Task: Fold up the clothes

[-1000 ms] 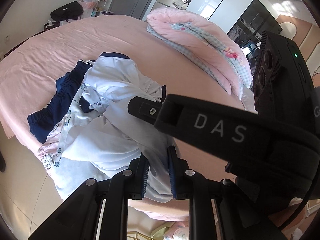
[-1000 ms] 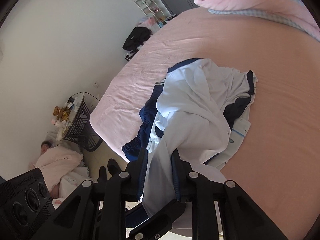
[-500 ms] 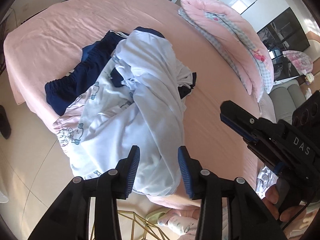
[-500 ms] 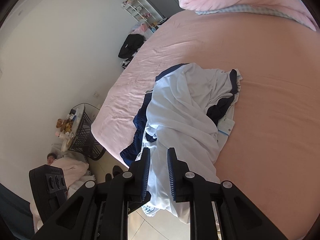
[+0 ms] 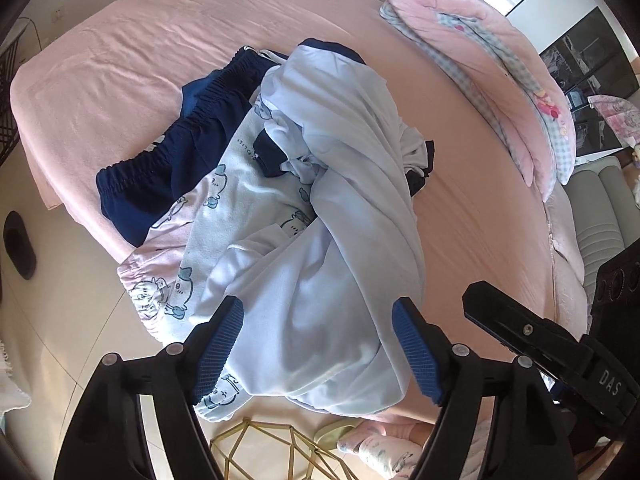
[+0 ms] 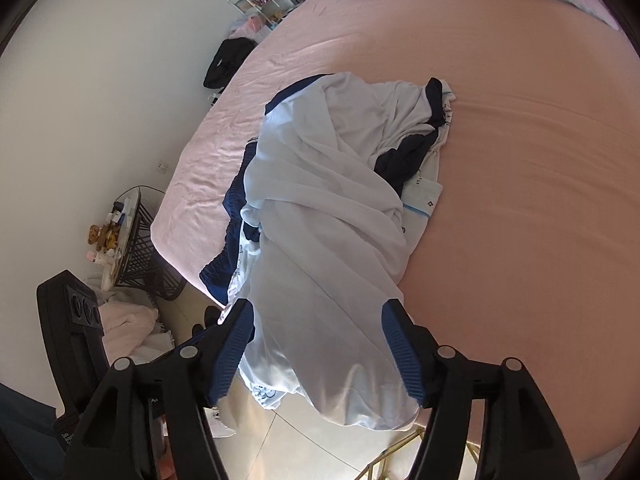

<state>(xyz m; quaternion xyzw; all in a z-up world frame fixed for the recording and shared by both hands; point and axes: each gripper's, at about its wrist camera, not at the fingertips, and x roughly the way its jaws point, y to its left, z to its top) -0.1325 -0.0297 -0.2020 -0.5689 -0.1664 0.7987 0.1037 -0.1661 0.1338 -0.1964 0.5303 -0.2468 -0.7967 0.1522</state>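
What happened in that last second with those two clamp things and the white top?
Both let go. The left gripper and right gripper, earlier pinching the white garment, are opening, pads off the cloth, which has slumped onto the pile at the bed edge. The navy shorts and pink quilt lie as before.

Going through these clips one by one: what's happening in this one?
A person with a handheld gripper in each hand is working on a heap of clothes at the edge of a pink bed. The white garment lies draped over the heap, above navy shorts and a cartoon-print piece. Both the left gripper and right gripper are opening, pads clear of the white cloth between them. Nothing is folded yet.
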